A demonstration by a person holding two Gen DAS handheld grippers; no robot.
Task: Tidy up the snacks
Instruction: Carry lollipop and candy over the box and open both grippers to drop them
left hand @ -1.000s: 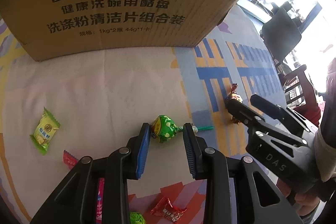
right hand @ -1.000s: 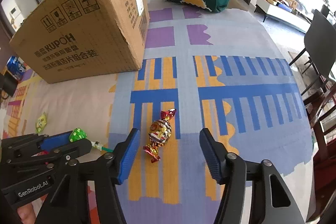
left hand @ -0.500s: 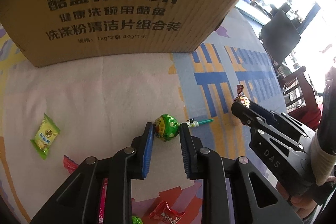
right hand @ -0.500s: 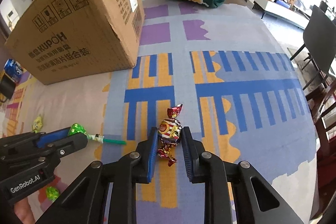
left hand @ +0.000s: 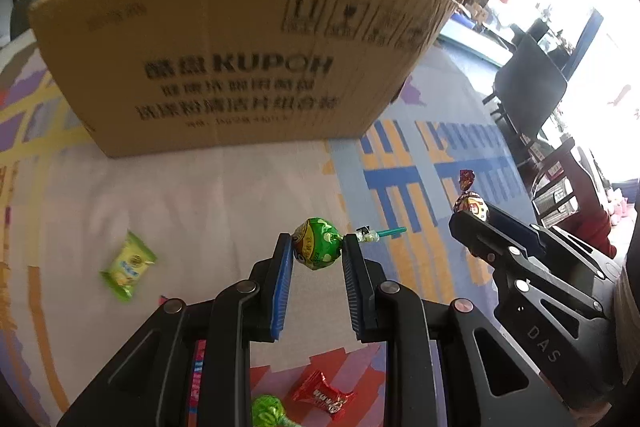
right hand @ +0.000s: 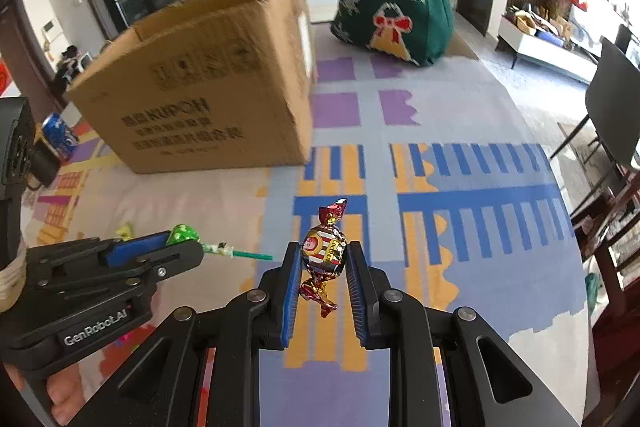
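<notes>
The left gripper (left hand: 317, 249) is clenching a green lollipop (left hand: 316, 245) between its blue pads, the stick poking out past the right-hand jaw. The right gripper (right hand: 323, 257) is pinching a striped foil-wrapped candy (right hand: 323, 251) between its jaws, twisted ends sticking out above and below. The cardboard box (left hand: 240, 67) is standing well beyond both sets of fingertips, and a yellow-green packet (left hand: 127, 270) is lying on the patterned mat (left hand: 200, 195) off to the left of the left jaws.
</notes>
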